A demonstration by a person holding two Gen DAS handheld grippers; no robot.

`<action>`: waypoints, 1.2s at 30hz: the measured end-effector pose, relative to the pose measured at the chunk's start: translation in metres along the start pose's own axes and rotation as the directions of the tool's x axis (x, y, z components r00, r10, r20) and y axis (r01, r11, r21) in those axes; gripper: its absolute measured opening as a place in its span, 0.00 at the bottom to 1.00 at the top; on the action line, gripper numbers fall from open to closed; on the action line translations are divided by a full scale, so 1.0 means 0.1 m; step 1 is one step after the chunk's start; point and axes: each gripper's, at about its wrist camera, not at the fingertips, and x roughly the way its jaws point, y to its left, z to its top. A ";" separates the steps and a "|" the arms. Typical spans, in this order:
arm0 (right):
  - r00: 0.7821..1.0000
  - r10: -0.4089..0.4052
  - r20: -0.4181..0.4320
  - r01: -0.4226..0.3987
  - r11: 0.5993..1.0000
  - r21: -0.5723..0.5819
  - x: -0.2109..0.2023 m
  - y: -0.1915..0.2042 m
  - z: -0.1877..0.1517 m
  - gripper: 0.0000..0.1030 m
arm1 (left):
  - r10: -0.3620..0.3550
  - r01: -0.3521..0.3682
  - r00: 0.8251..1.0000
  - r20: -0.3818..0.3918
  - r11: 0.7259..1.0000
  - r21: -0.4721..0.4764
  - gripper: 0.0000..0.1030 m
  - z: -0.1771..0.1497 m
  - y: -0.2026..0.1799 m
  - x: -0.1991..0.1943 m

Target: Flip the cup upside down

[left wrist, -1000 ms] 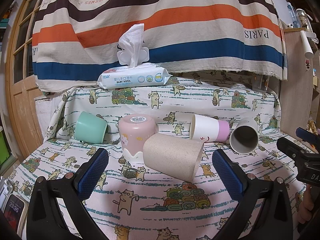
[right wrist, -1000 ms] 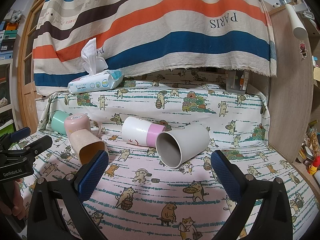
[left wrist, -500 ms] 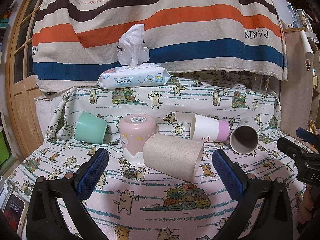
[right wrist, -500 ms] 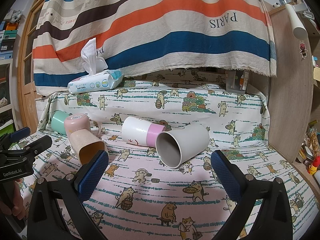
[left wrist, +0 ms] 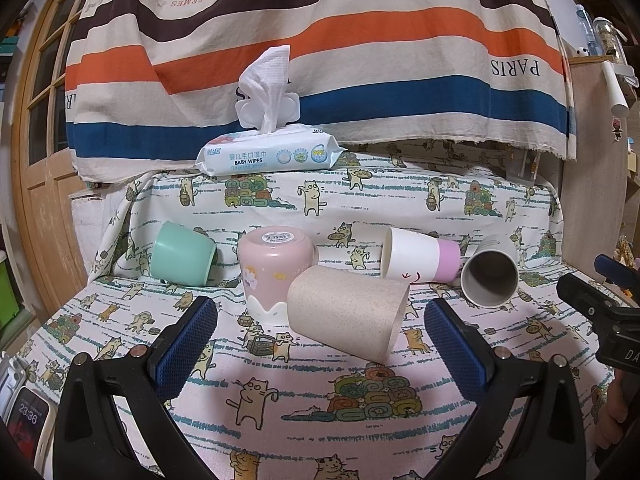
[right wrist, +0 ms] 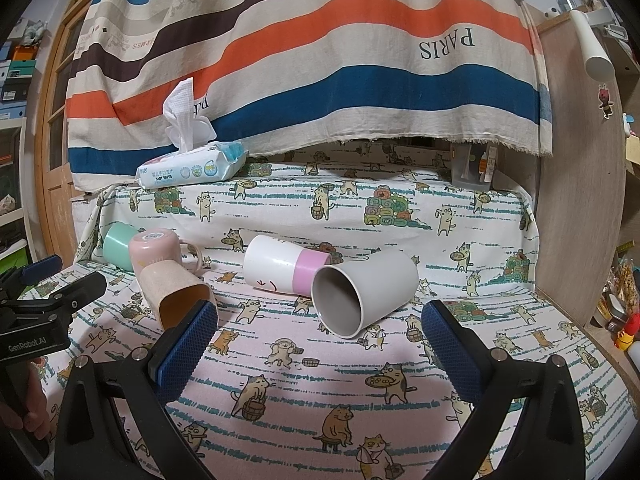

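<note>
Several cups lie on a cat-print cloth. A beige speckled cup (left wrist: 348,312) lies on its side just ahead of my open left gripper (left wrist: 320,344); it also shows in the right wrist view (right wrist: 176,292). A grey cup (right wrist: 360,292) lies on its side, mouth toward me, just ahead of my open right gripper (right wrist: 320,344); it also shows in the left wrist view (left wrist: 490,276). A pink mug (left wrist: 276,272) stands upside down. A white-and-pink cup (left wrist: 420,260) and a mint cup (left wrist: 182,254) lie on their sides. Both grippers are empty.
A pack of baby wipes (left wrist: 272,156) sits on a raised ledge behind the cups, under a striped hanging cloth (left wrist: 320,60). A wooden panel (right wrist: 580,220) stands at the right. A phone (left wrist: 26,420) lies at the near left edge.
</note>
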 end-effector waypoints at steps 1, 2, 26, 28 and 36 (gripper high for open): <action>1.000 0.000 0.000 0.000 1.000 0.000 0.00 0.00 0.00 1.00 | -0.001 0.001 1.000 -0.001 1.000 0.000 1.00 0.00 0.00 0.00; 1.000 0.000 0.000 0.000 1.000 0.000 0.00 0.00 0.00 1.00 | -0.001 0.001 1.000 -0.001 1.000 0.000 1.00 0.00 0.00 0.00; 1.000 -0.025 -0.001 0.025 1.000 0.006 -0.04 0.01 0.01 1.00 | 0.036 -0.036 0.999 0.015 0.999 -0.019 1.00 0.02 0.01 -0.04; 1.000 -0.021 -0.004 0.021 1.000 0.005 -0.04 0.01 0.01 1.00 | 0.042 -0.042 0.999 0.020 0.999 -0.028 1.00 0.02 0.03 -0.04; 0.999 0.028 -0.029 -0.028 1.000 -0.004 0.01 0.03 0.01 1.00 | 0.049 -0.048 0.999 0.024 0.999 -0.021 1.00 0.01 0.04 -0.04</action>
